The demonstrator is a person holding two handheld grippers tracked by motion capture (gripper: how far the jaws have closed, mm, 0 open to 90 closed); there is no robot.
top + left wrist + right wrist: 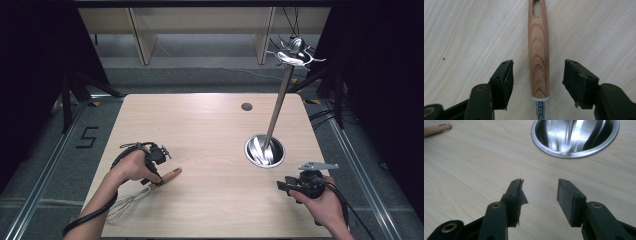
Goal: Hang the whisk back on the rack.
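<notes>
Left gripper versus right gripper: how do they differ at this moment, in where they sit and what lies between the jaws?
The left gripper straddles the whisk's wooden handle with gaps on both sides; the right gripper has only bare table between its jaws. The left gripper is over the table's near-left part, while the right gripper sits near-right, just short of the steel bowl. Both are open and hand-held.

Laboratory recording bay: pale wooden table (200, 130) centre frame, black curtains (35, 45) along both edges, floor rails (45, 175), cables (325, 117) at right.

Pale wood table (200, 125), grey floor (45, 145), dark surrounds
</notes>
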